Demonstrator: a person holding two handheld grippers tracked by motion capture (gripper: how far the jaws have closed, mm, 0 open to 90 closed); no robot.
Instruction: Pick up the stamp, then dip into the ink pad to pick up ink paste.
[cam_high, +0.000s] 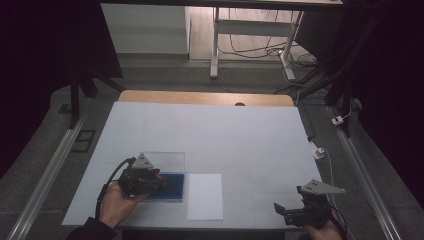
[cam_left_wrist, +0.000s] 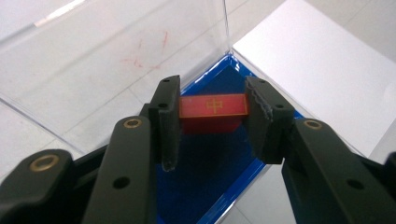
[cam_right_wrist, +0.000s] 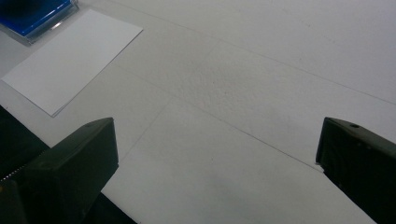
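Left gripper view: the left gripper has its fingers clamped on a red block, held over the blue tray of a clear case. Judging by this, lifting out is underway; next, carry it toward the white card. Right gripper hangs released above the counter.

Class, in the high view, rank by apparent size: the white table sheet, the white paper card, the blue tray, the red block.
1. White table sheet
2. White paper card
3. Blue tray, partly hidden by the left gripper
4. Red block, barely visible
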